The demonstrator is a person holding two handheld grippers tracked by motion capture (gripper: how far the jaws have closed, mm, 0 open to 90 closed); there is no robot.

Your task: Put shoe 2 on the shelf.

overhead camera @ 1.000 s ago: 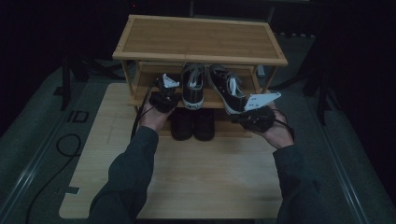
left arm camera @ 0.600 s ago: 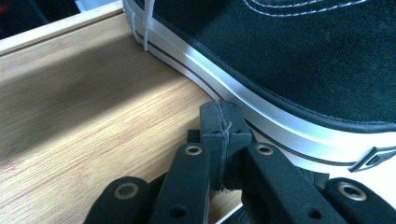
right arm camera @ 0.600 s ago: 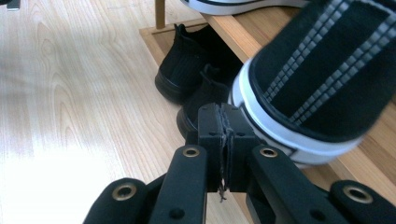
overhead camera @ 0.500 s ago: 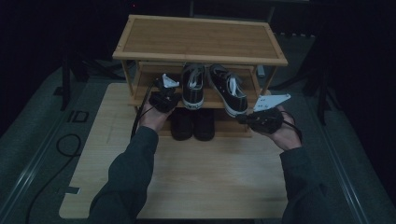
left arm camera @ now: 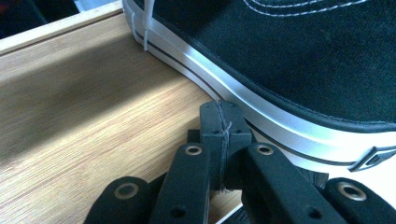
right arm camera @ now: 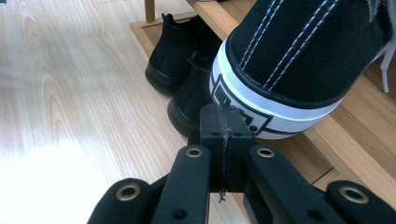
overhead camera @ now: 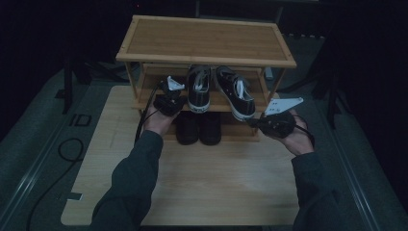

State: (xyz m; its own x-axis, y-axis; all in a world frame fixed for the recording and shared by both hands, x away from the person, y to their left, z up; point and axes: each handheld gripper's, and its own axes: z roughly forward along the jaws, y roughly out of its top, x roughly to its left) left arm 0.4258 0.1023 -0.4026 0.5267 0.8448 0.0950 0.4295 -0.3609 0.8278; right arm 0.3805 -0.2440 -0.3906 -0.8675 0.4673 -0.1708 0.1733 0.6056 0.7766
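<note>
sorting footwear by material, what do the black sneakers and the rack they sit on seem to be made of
Black sneakers: the upper looks like matte black canvas or suede-like cloth with white contrast stitching; the fabric cannot be told for sure. The sole band looks like smooth white rubber with a thin dark stripe.
Rack: light wood, perhaps bamboo, with fine straight grain and a soft satin sheen.

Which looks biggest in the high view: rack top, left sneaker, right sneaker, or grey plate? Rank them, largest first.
1. Rack top.
2. Left sneaker and right sneaker: they look alike, so no ranking between them.
3. Grey plate, smallest, even though it sits nearer the camera.
</note>
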